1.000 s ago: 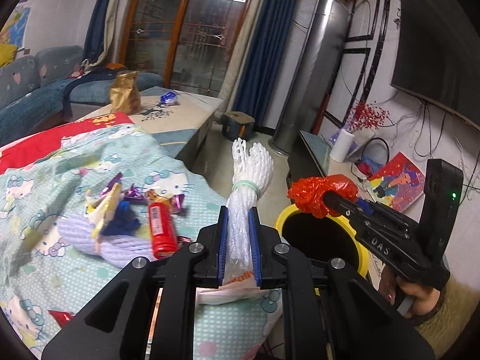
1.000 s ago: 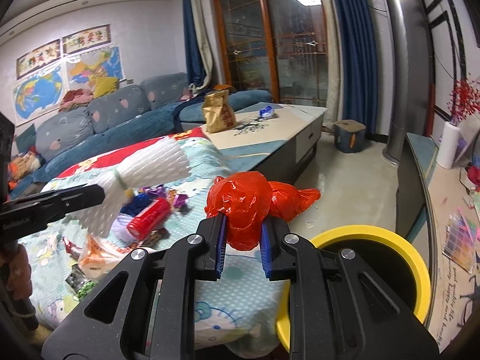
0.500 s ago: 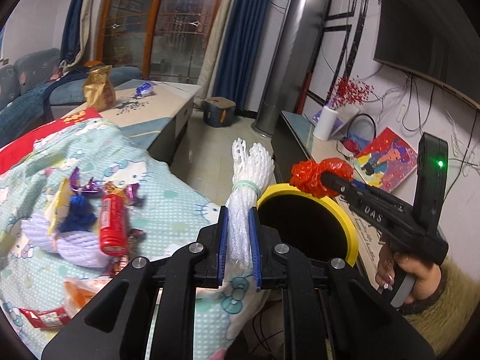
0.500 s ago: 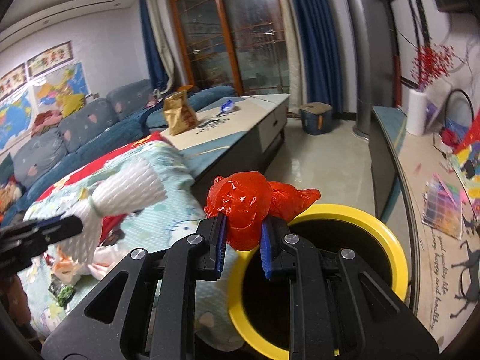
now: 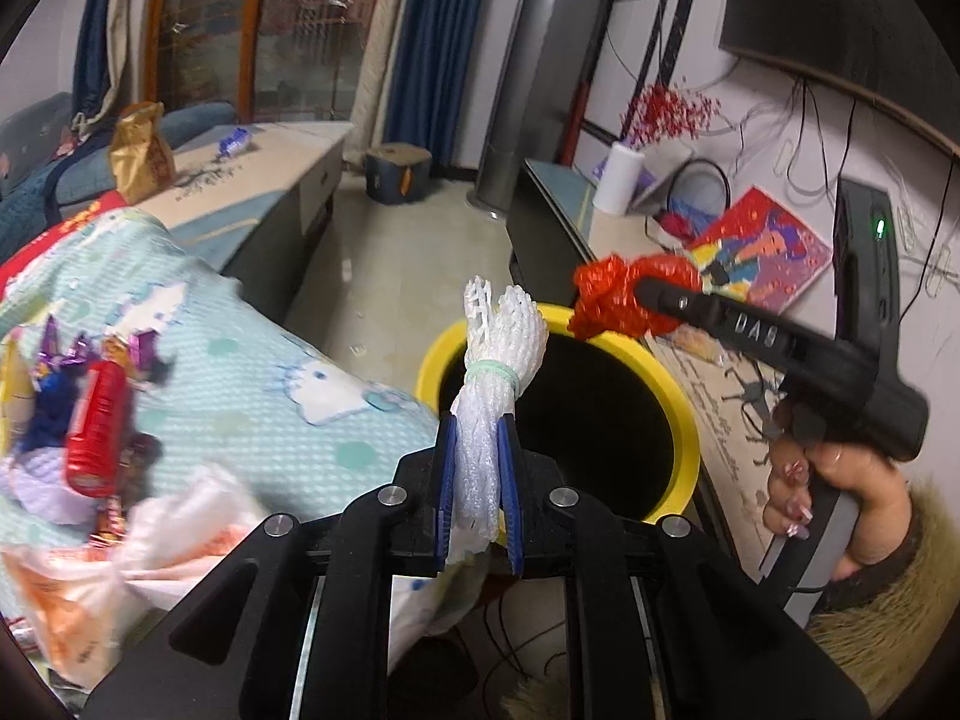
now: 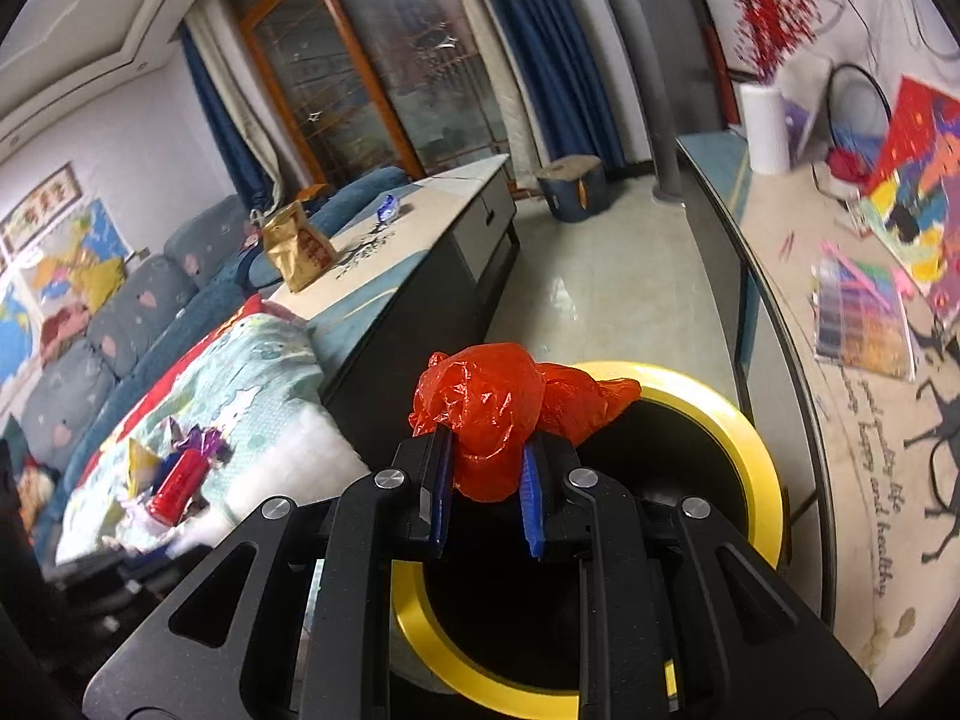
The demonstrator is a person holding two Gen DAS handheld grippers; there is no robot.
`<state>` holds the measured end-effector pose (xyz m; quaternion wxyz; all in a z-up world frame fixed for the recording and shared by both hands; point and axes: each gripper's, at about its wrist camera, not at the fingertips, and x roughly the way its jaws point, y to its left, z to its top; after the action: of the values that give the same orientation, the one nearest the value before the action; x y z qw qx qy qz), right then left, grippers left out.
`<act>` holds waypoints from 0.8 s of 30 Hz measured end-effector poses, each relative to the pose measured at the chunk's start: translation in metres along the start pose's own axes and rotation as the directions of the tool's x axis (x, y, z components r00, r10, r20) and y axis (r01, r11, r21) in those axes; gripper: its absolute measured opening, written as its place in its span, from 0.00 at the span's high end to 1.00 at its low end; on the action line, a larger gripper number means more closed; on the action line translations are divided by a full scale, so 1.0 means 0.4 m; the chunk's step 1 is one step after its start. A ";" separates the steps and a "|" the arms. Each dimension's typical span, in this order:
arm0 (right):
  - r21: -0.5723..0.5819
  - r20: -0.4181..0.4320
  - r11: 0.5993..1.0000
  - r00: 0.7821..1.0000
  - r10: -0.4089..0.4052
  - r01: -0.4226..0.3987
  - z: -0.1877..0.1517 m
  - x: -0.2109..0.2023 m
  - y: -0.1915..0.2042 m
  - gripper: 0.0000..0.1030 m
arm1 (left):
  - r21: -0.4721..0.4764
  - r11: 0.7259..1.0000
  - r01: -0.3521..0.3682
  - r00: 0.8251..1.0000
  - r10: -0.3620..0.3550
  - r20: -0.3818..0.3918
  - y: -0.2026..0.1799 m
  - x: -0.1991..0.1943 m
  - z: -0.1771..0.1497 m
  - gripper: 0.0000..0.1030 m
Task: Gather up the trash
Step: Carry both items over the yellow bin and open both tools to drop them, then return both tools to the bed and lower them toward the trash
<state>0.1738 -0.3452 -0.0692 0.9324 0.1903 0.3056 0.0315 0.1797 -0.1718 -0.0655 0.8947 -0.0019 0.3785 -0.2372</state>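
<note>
My left gripper (image 5: 478, 480) is shut on a white foam net sleeve (image 5: 495, 360) tied with a green band, held over the near rim of the yellow-rimmed black trash bin (image 5: 678, 402). My right gripper (image 6: 483, 492) is shut on a crumpled red plastic bag (image 6: 498, 408), held above the bin (image 6: 762, 480). In the left wrist view the right gripper (image 5: 636, 294) with the red bag (image 5: 612, 300) hangs over the bin's far rim. More trash lies on the patterned blanket (image 5: 240, 360): a red can (image 5: 96, 426), purple wrappers, an orange-white bag (image 5: 120, 546).
A low cabinet (image 6: 420, 252) with a gold bag (image 6: 297, 246) stands behind the blanket. A TV bench (image 6: 840, 372) with papers and a paper roll runs along the right wall. A small stool (image 5: 399, 171) stands on the tiled floor. A sofa (image 6: 120, 312) is far left.
Both grippers have moved right, away from the blanket and closer over the bin, still holding the foam net and the red bag. The bin now fills more of both views.
</note>
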 end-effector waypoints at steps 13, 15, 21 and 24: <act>0.088 -0.048 0.996 0.999 0.018 -0.013 0.002 0.021 -0.073 0.68 | 0.062 0.998 0.034 0.998 -0.030 -0.057 -0.077 0.136 -0.023 0.47; 0.098 -0.045 0.995 0.999 0.005 0.000 0.002 0.020 -0.083 0.59 | 0.051 0.998 0.041 0.998 -0.039 -0.044 -0.074 0.134 -0.022 0.37; 0.083 -0.040 0.996 0.999 -0.012 0.016 -0.003 0.019 -0.076 0.51 | 0.011 1.000 0.020 0.999 -0.020 0.031 -0.048 0.070 -0.015 0.15; 0.050 -0.038 0.999 0.999 -0.007 0.009 -0.005 0.017 -0.049 0.50 | -0.002 1.000 -0.016 0.997 0.017 0.071 -0.031 0.030 -0.011 0.10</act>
<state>0.1770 -0.3615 -0.0819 0.9215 0.2117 0.3246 0.0237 0.1787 -0.1874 -0.0745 0.9095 -0.0080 0.3468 -0.2293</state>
